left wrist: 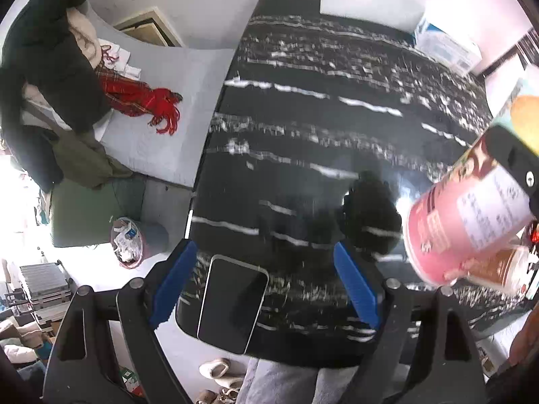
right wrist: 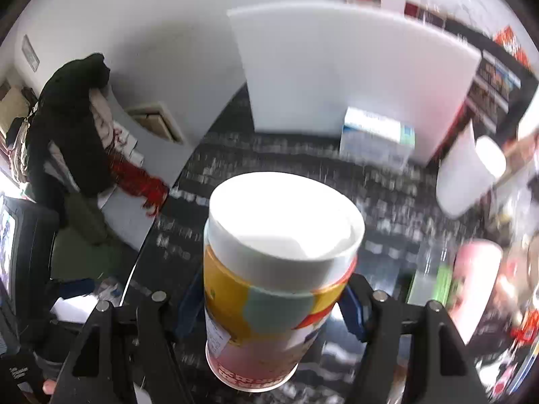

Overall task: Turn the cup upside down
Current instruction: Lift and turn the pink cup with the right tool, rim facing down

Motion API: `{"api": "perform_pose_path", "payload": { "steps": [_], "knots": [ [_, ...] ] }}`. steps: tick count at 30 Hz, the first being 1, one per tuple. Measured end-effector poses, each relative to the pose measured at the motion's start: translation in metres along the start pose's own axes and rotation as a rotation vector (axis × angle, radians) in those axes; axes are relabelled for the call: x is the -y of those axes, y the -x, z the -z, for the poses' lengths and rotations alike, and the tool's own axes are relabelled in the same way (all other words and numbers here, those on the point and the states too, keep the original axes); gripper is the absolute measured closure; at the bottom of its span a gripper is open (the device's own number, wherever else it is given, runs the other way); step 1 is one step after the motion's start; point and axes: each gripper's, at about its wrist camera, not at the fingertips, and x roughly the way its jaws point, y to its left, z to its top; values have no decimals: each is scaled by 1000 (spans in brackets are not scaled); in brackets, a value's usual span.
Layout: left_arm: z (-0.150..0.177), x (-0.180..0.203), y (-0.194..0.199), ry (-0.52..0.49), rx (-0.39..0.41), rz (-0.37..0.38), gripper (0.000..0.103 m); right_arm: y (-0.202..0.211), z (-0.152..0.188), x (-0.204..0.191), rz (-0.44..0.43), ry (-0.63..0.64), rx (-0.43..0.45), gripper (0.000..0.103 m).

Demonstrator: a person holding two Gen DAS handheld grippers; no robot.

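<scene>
Right gripper clamped on the cup, held clear of the table; left gripper spread wide with nothing in it.

Your right gripper [right wrist: 276,298] has its blue pads [right wrist: 353,313] closed against both sides of the cup [right wrist: 269,289], which sits between the fingers with its white lidded end pointing away from the tool and its pink end nearest the wrist. From your left gripper [left wrist: 266,282], the cup [left wrist: 471,202] appears ahead and to the right, tilted, above the black table [left wrist: 337,118] and not touching it. The left fingers [left wrist: 175,282] stand far apart; a phone [left wrist: 232,299] lies flat on the table just ahead, between them. A tissue box [right wrist: 377,134] sits beyond the right gripper, far ahead.
</scene>
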Motion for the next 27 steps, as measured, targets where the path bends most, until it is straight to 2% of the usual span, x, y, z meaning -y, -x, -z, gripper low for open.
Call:
{"api": "perform_pose_path", "payload": {
  "steps": [6, 13, 18, 22, 27],
  "knots": [
    [-38, 2, -9, 2, -3, -9, 20, -25, -30, -2, 106, 37, 147, 33],
    [-82, 4, -43, 4, -37, -4, 20, -69, -43, 2, 236, 43, 229, 33],
    [-107, 5, -60, -9, -30, 1, 20, -88, -49, 0, 366, 74, 351, 33],
    [-121, 9, -68, -31, -24, -6, 20, -102, -52, -2, 409, 86, 411, 33],
    [-131, 14, -78, -40, -29, -5, 20, -120, -51, 2, 422, 72, 413, 32]
  ]
}}
